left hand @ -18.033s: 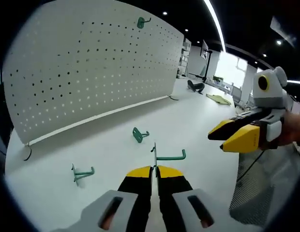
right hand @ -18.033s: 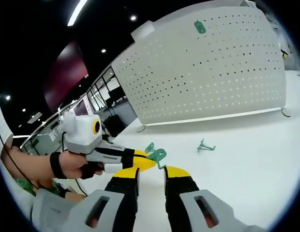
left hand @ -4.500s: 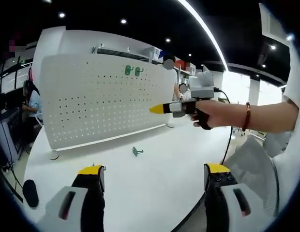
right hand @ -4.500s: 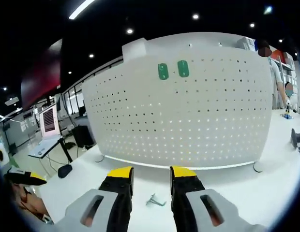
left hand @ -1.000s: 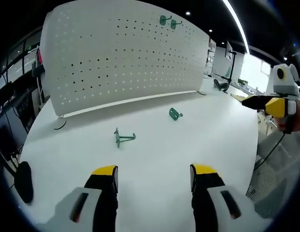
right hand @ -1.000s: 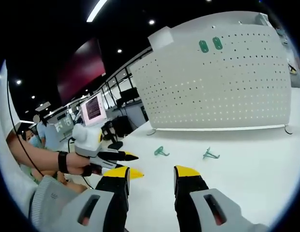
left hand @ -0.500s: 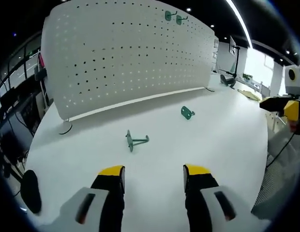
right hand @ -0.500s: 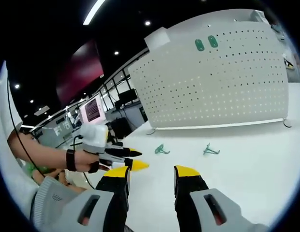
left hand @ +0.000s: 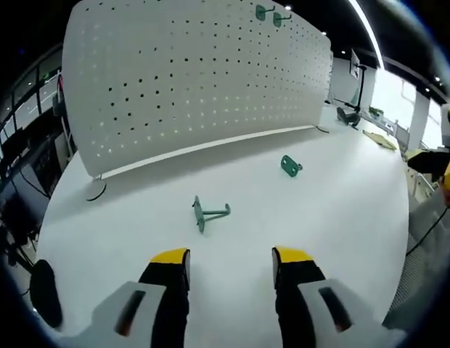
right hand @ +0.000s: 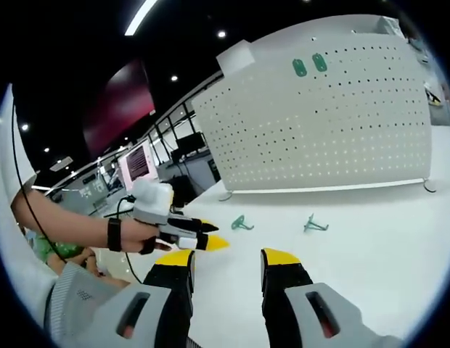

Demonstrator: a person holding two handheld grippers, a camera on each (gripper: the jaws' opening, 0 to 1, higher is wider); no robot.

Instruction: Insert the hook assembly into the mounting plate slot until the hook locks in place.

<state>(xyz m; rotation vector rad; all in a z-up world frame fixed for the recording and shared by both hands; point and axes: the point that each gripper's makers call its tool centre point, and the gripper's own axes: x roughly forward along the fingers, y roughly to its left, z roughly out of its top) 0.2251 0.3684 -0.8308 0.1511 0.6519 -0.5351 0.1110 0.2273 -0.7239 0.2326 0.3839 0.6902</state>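
— Since a sec ago: left gripper (left hand: pixel 231 259) has closed in on the green wire hook with a flat base plate (left hand: pixel 207 212), which now lies just ahead of its jaws on the white tabletop (left hand: pixel 334 210), nearer than before. Pegboard's two mounted green hooks (left hand: pixel 273 14) look unchanged.

— Gripper states?

— Both spread wide, nothing held. Right gripper (right hand: pixel 227 259) hangs back over the table edge w/ its yellow tips apart; the left one shows in its view out to the left side, in a person's hand (right hand: pixel 135 234).

— Where's the task stuff?

— Near hook ahead of the left jaws, slightly left of centre. Second small green hook (left hand: pixel 290 166) lies further on, to the right. White perforated pegboard panel (left hand: pixel 196 80) stands upright well beyond both — that's the mounting plate, I'd judge.

— Risks?

— Hook lies on its side w/ a thin shaft – jaws closing off-centre could flick it away or pinch it skewed. A skewed grip means the base tabs won't line up w/ the holes, so no lock.
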